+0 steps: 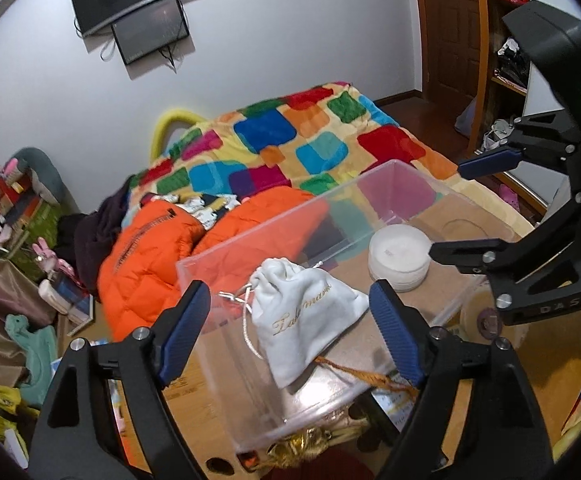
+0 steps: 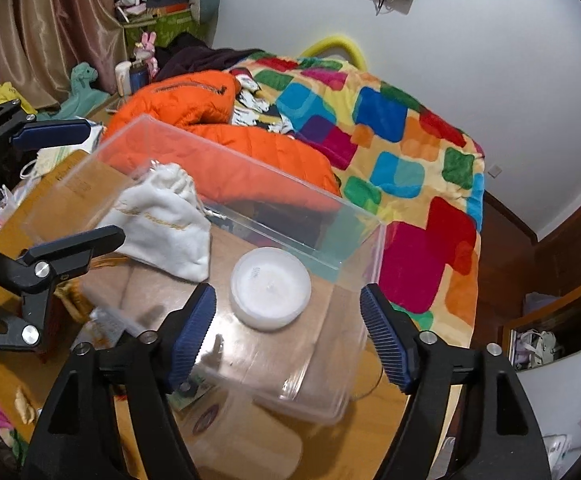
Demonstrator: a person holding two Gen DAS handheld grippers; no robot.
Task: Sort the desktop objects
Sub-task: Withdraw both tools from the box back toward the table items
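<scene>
A clear plastic box (image 1: 282, 216) (image 2: 258, 169) stands on the desk. Inside it lie a white drawstring pouch (image 1: 306, 316) (image 2: 162, 224) with gold lettering and a round white lidded container (image 1: 398, 256) (image 2: 270, 288). My left gripper (image 1: 290, 332) (image 2: 106, 180) hangs open over the pouch end of the box, and its blue pads do not touch the pouch. Over the container end, my right gripper (image 2: 288, 336) (image 1: 446, 208) is open too, with the container lying below its gap, apart from both pads.
A bed with a colourful checked blanket (image 1: 310, 136) and an orange jacket (image 1: 150, 256) lies right behind the desk. Gold tasselled items (image 1: 302, 448) and papers lie under and beside the box. Cluttered shelves (image 1: 506, 60) stand at the right, and curtains with toys (image 2: 50, 20) at the left.
</scene>
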